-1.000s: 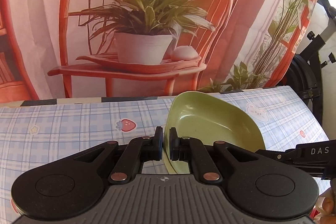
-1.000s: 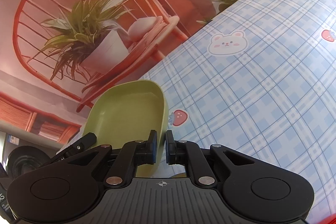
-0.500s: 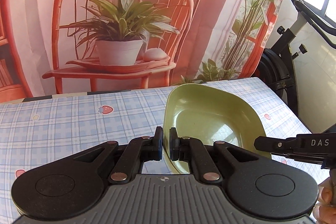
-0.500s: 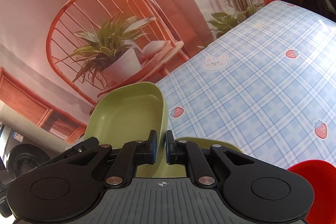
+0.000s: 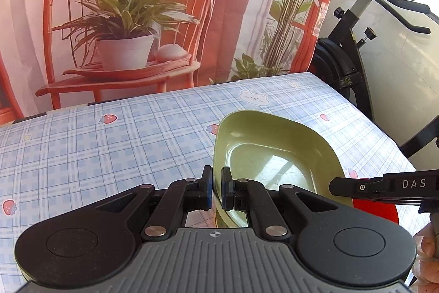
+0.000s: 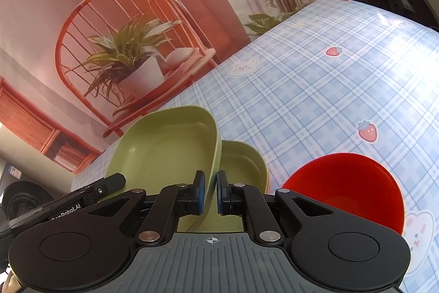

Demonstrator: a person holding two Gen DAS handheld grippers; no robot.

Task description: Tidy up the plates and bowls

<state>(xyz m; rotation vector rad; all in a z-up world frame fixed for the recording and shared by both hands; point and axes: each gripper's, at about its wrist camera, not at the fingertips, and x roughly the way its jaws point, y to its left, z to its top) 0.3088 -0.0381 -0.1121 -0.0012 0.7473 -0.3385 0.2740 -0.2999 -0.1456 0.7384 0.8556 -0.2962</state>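
A green, rounded-square dish (image 5: 274, 155) hangs tilted above the table, held from two sides. My left gripper (image 5: 216, 183) is shut on its left rim. In the right wrist view the same green dish (image 6: 164, 150) has my right gripper (image 6: 210, 183) shut on its right rim. Just beyond and under it a second green dish (image 6: 241, 164) rests on the table, partly hidden. A red bowl (image 6: 351, 183) stands to its right; a sliver of that red bowl (image 5: 376, 210) shows in the left view under the right gripper's finger (image 5: 384, 186).
The table (image 5: 109, 150) wears a blue checked cloth with strawberry and bear prints. A printed backdrop (image 5: 123, 18) of a chair and potted plant hangs behind its far edge. An exercise bike (image 5: 356, 45) stands off the table's right end. A hand (image 5: 425, 251) shows at lower right.
Both grippers carried the green dish across the table together and a little higher. The second green dish and then the red bowl came into the right wrist view.
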